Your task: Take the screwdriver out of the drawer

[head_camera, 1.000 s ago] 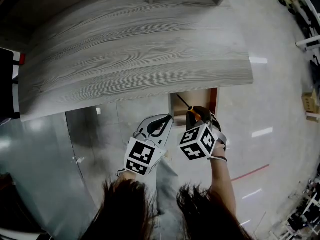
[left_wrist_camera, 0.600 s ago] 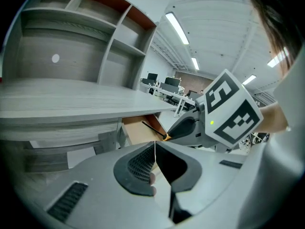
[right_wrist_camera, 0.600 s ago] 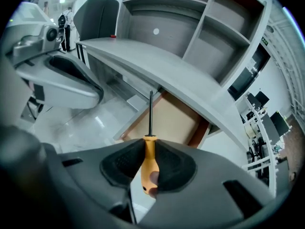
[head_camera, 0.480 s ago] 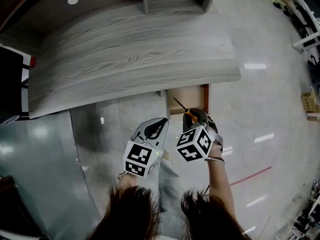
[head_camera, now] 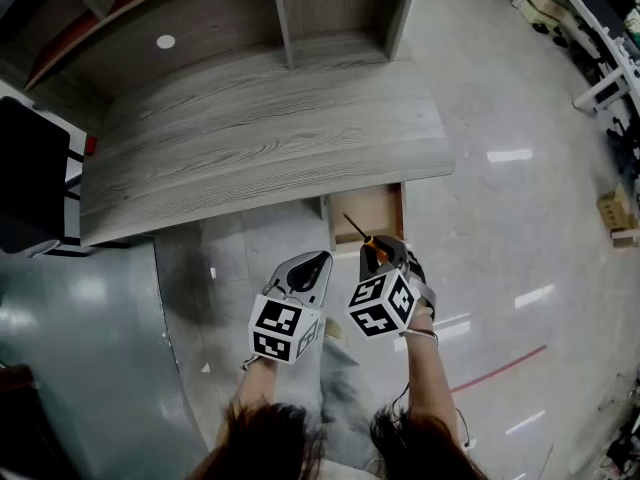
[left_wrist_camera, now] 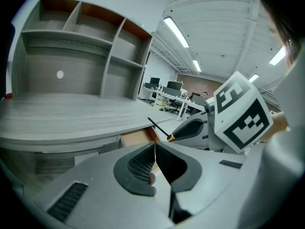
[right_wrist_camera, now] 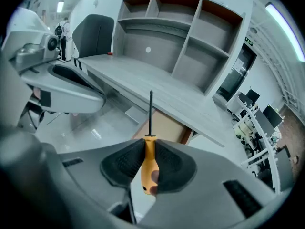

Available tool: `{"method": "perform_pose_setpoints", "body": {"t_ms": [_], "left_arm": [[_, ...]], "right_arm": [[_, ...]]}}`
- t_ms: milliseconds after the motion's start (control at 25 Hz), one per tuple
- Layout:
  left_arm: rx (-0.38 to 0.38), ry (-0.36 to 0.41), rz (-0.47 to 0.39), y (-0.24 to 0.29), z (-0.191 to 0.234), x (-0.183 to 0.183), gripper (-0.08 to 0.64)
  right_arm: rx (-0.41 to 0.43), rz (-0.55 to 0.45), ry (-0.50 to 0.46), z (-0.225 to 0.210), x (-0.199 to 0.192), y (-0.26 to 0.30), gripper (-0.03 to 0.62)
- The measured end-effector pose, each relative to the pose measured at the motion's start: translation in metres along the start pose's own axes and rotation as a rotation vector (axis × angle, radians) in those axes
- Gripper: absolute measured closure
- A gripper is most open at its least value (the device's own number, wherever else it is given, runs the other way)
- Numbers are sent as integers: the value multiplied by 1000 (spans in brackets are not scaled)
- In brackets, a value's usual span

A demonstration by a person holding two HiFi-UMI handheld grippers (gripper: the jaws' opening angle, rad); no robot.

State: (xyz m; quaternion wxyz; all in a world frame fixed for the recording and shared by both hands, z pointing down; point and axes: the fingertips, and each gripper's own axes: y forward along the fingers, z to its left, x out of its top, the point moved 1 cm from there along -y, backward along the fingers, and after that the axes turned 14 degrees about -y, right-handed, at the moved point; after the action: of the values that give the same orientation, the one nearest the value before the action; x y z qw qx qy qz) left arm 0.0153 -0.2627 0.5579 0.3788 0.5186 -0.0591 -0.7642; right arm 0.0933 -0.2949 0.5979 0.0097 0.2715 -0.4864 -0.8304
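Observation:
A screwdriver [right_wrist_camera: 148, 161] with an orange handle and a thin black shaft is clamped between the pads of my right gripper [right_wrist_camera: 148, 152], shaft pointing forward and up. From the head view the screwdriver [head_camera: 359, 232] sticks out of the right gripper [head_camera: 381, 251] over the open wooden drawer [head_camera: 366, 211] under the desk's front edge. My left gripper [head_camera: 308, 266] hangs just left of it, jaws together with nothing between them. In the left gripper view the left gripper [left_wrist_camera: 155, 146] is shut, and the screwdriver [left_wrist_camera: 159, 128] shows ahead to the right.
A long grey wood-grain desk [head_camera: 260, 133] carries a shelf unit [head_camera: 330, 8] at its back. A dark chair [head_camera: 35, 173] stands at the left. Glossy grey floor [head_camera: 510, 218] spreads to the right, with office furniture [head_camera: 590, 28] at the far right.
Both grippers have drawn back from the desk toward the person. The right gripper keeps the screwdriver, now farther from the drawer. More of the shelf unit shows.

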Motion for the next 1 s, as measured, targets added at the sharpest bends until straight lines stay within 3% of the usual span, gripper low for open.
{"method": "perform_pose_setpoints", "body": {"t_ms": [600, 1000], "left_arm": [[26, 25, -46, -53, -47, 36, 541], [-7, 95, -79, -88, -76, 50, 541]], "right_arm": [[-63, -90, 119, -8, 16, -79, 508], [-139, -140, 156, -11, 22, -128, 508]]}}
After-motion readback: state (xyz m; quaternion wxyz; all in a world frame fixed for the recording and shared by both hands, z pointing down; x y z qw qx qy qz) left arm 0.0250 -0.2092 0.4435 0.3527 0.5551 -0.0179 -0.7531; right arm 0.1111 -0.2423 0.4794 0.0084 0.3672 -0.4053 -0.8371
